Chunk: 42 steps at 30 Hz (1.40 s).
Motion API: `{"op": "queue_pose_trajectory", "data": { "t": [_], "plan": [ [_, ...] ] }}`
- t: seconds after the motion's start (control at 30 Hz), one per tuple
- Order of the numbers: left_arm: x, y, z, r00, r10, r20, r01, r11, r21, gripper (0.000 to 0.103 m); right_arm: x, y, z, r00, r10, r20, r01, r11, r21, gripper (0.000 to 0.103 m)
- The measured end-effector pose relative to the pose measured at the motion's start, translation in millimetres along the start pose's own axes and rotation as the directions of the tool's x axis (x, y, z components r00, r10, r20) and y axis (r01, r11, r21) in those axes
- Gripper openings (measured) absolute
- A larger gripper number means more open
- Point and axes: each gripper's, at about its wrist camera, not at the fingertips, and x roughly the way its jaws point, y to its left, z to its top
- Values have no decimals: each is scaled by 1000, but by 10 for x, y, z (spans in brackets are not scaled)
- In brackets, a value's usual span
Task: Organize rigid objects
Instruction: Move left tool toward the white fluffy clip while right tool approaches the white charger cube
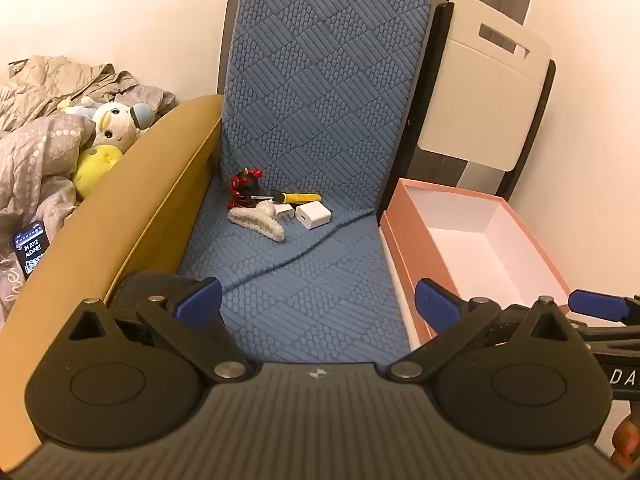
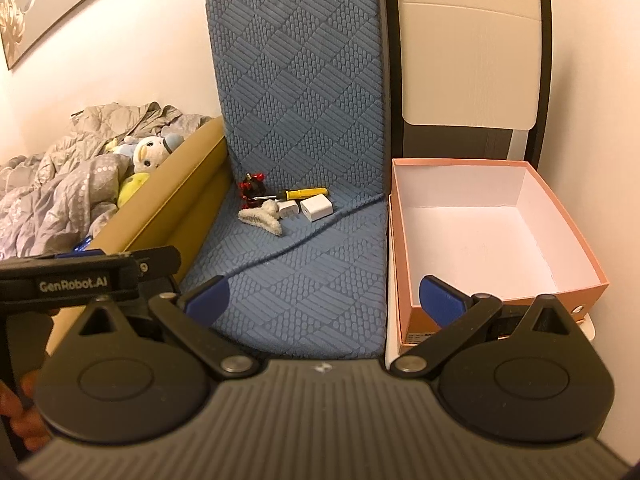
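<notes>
Blue seat cushion (image 1: 320, 280), pink box (image 2: 576, 216) (empty), white chargers (image 1: 314, 213)

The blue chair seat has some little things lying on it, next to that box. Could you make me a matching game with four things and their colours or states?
Things:
1. screwdriver
2. hair clip
3. figurine
4. pink box

Descriptions:
A. fluffy and cream-white
B. red and black
C. open, nothing inside
D. yellow handle

Pairs: 1-D, 2-A, 3-B, 4-C
</notes>
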Motion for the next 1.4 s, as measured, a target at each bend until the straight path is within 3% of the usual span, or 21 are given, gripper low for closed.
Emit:
{"op": "queue_pose_trajectory", "data": {
  "t": [0.43, 0.83, 1.07, 1.4],
  "plan": [
    [-126, 2, -52, 1000, -16, 18, 17, 1000, -17, 103, -129, 103, -37, 999, 3, 37, -2, 1000, -29, 103],
    [-90, 68, -91, 1000, 13, -15, -13, 1000, -13, 103, -72, 71, -119, 1000, 11, -2, -11, 1000, -9, 103],
    [81, 158, 26, 999, 14, -33, -15, 999, -48, 103, 50, 18, -97, 1000, 2, -6, -2, 1000, 2, 103],
    [562, 160, 153, 999, 5, -49, -6, 1000, -19, 103, 395, -20, -107, 1000, 0, -24, -1, 999, -40, 103]
  ]
}}
